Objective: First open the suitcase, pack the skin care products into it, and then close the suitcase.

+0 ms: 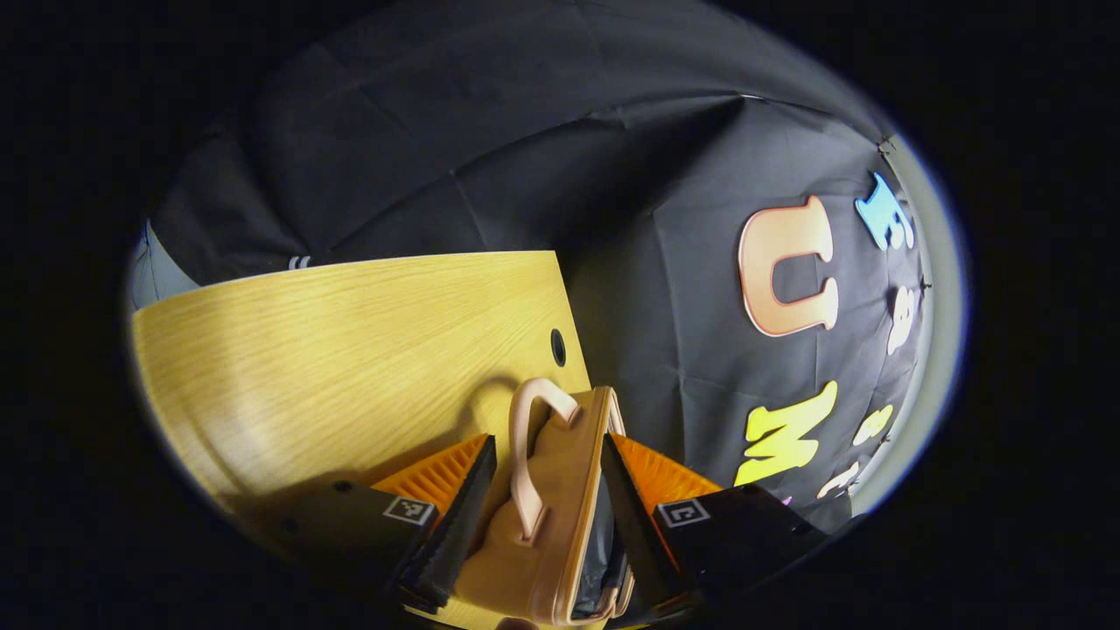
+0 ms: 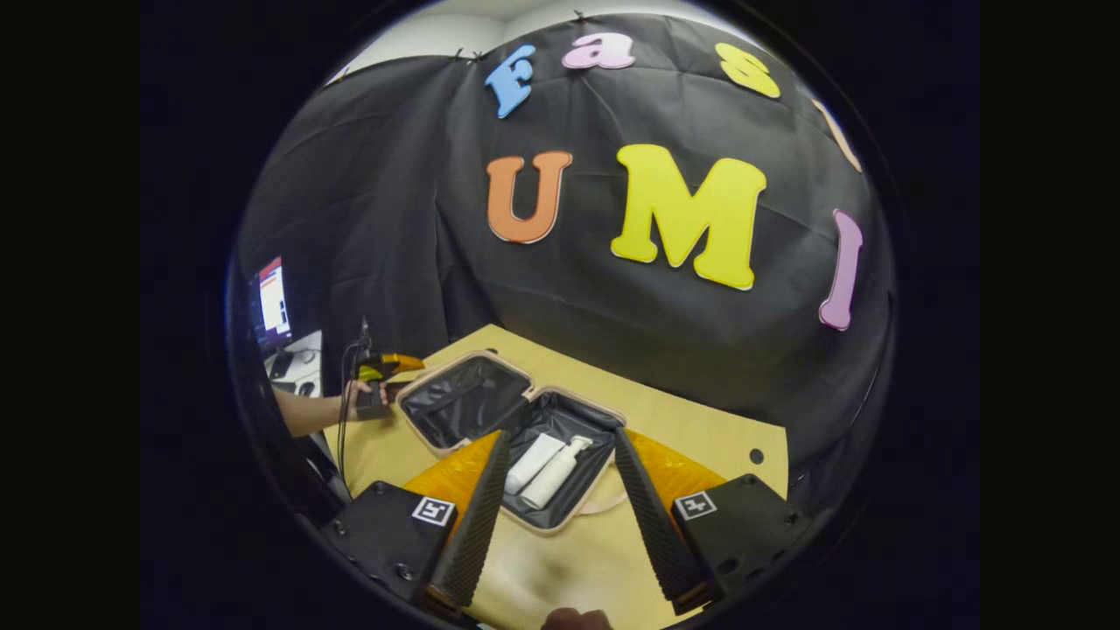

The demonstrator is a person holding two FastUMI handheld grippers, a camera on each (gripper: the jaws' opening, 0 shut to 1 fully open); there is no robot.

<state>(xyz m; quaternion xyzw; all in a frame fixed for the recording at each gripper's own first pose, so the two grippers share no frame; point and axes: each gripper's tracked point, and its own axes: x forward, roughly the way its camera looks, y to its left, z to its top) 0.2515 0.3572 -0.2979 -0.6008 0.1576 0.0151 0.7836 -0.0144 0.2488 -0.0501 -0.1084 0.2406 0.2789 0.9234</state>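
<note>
From my left gripper view I see the wooden table (image 1: pixel 350 341) running from nine o'clock towards the centre, its near edge lost in shadow and a small round hole (image 1: pixel 557 346) near its far corner. At six o'clock the left gripper (image 1: pixel 547 490) straddles the raised lid of the suitcase (image 1: pixel 560 516); the fingers (image 1: pixel 464 507) sit on either side of the lid's edge with its looped handle (image 1: pixel 525 455) between them, but I cannot tell whether both really press on it, since the contact points are hidden by the lid and cut off at the bottom. A sliver of dark lining shows inside the lid; the rest of the case is out of sight there. In my right gripper view, at nine o'clock, a hand (image 2: pixel 354 404) holds the left gripper (image 2: pixel 385 367) against the far edge of the lid, and a lit screen sits behind it, too small to make out. Just left of centre the suitcase (image 2: pixel 464 398) lies open on the table (image 2: pixel 691 429), lid tilted up. In the base lie two white skin care bottles (image 2: pixel 547 468) side by side, one with a pump top; their lower ends are hidden behind my finger. At six o'clock the right gripper (image 2: pixel 560 516) hangs spread wide, holding nothing, above the near rim of the case.
</note>
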